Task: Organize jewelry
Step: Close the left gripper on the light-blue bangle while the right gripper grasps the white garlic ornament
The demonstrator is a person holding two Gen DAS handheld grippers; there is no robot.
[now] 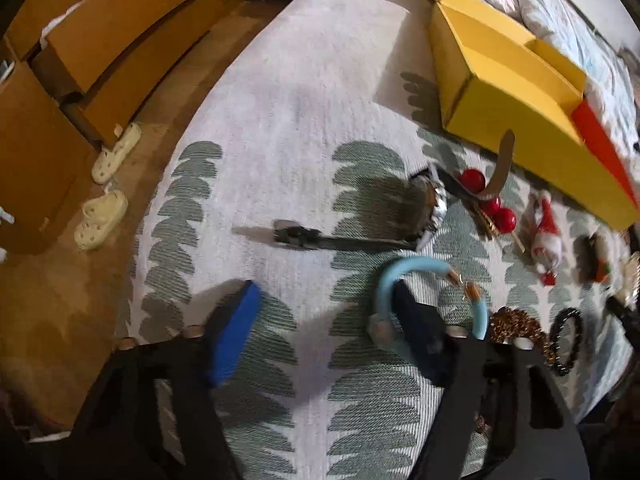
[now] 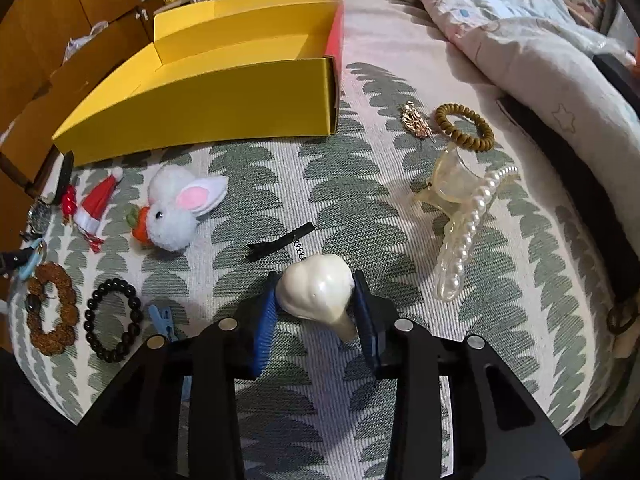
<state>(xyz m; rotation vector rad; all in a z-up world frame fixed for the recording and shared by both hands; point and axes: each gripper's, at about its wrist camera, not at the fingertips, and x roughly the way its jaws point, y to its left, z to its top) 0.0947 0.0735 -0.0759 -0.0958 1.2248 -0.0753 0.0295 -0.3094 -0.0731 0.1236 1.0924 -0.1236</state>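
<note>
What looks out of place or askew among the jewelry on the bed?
A wristwatch stands tipped on its edge, strap trailing flat. The light blue bracelet loops around one finger of the left gripper, not between both. The yellow box has nothing in it.

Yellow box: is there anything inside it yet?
The yellow box looks empty where its inside shows: only bare yellow floor, walls and a divider in both views. Its tall front wall hides the near part of the floor, so something small lying there could not be seen.
</note>
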